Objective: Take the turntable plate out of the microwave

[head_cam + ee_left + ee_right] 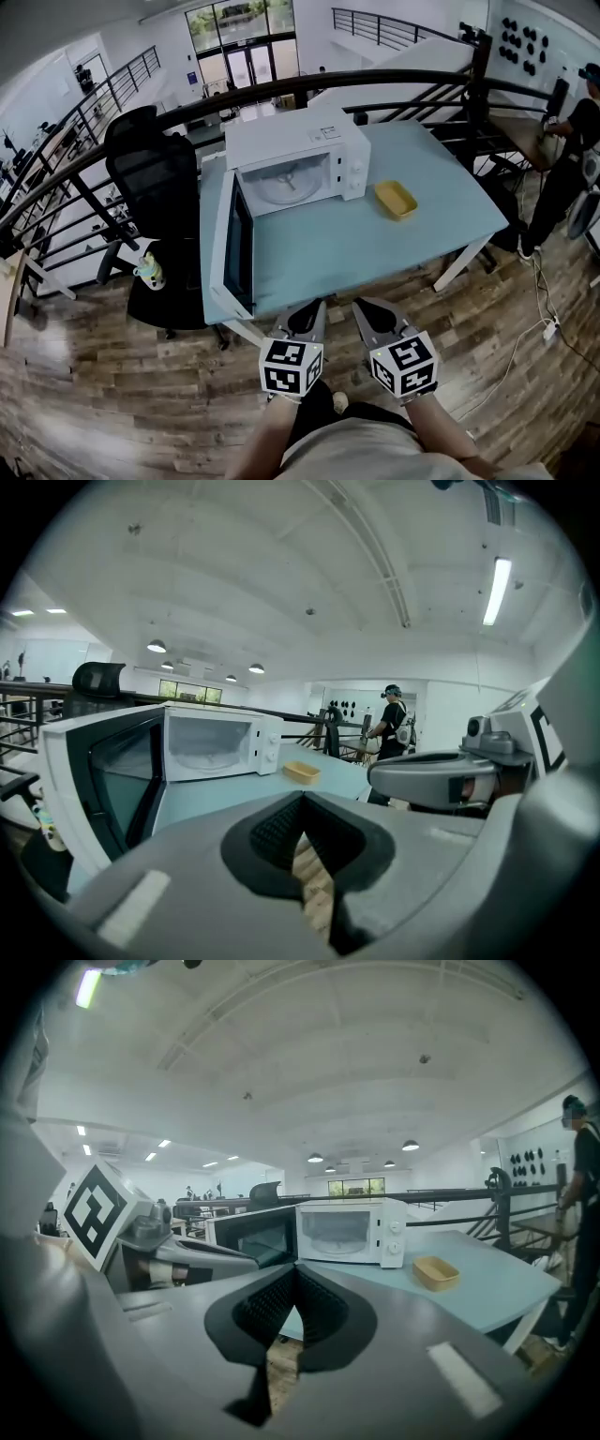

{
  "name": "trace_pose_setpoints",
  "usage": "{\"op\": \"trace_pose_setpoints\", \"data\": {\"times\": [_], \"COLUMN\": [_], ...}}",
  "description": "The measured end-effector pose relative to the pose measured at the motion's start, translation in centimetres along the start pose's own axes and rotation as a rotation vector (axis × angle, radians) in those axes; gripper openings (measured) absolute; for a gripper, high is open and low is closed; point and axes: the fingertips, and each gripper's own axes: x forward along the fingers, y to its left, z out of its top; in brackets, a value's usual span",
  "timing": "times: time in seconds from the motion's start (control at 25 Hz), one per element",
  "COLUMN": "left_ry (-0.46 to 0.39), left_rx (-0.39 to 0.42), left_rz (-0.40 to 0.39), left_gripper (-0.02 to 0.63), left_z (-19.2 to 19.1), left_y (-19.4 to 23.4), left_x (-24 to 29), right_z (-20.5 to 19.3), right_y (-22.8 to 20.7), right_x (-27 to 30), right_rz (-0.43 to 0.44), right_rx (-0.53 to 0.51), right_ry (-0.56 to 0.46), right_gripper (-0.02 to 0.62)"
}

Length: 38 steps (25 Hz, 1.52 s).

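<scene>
Task not yet begun, judging by how everything lies. Inside the microwave (300, 155), flat on the cavity floor, the turntable plate (289, 186), pale and round, untouched. At the left of the microwave, swung fully out past the table edge, the door (232, 246), so nothing in the way of the cavity. At the right of the microwave, apart from it, a yellow tray (396, 199) on the blue table (375, 253); probably of no use for this job.

Well in front of the microwave, beyond the near table edge and above the wooden floor (112, 394), the left gripper (307, 321) and the right gripper (373, 317), side by side, both pointing toward the open cavity. Jaws of each closed tip against tip, with nothing between them. Held low and close to the body, most likely because no reach is started.

Next, probably: bring one gripper forward into the microwave, part its jaws, take the plate by its rim. Looks like glass, so likely smooth and rather heavy; better to lift it a little off its support before pulling out, and to keep it level. Also some care needed with the door at the left of the microwave while reaching in.
</scene>
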Motion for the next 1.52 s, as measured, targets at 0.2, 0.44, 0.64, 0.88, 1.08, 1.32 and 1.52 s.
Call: {"op": "trace_pose_setpoints", "data": {"times": [0.2,0.44,0.64,0.88,1.08,1.32,1.52], "left_ry": [0.026,0.044,0.038,0.054,0.047,0.028,0.042], "left_rx": [-0.004,-0.032,-0.023,-0.020,-0.034,-0.037,-0.038], "left_rz": [-0.018,-0.047,-0.044,-0.012,-0.003,-0.028,-0.053], "left_gripper": [0.000,0.000,0.000,0.000,0.000,0.000,0.000], "left_z": [-0.2,0.0,1.3,3.3,5.6,7.7,8.0], "left_y": [-0.4,1.7,4.2,9.4,13.1,16.0,17.1], "left_x": [2.5,5.8,9.1,12.8,16.4,19.6,21.2], "right_z": [-0.9,-1.2,-0.5,1.8,3.7,5.4,6.4], "right_y": [-3.7,-5.3,-6.9,-8.5,-10.3,-11.9,-12.4], "right_x": [-0.1,2.5,6.4,13.3,18.1,23.1,26.0], "right_rz": [-0.045,-0.066,-0.042,-0.006,0.012,0.013,0.027], "right_rx": [0.044,0.079,0.077,0.066,0.057,0.047,0.044], "right_ry": [0.008,0.018,0.019,0.028,0.036,0.032,0.032], "right_gripper": [0.025,0.025,0.025,0.025,0.025,0.025,0.025]}}
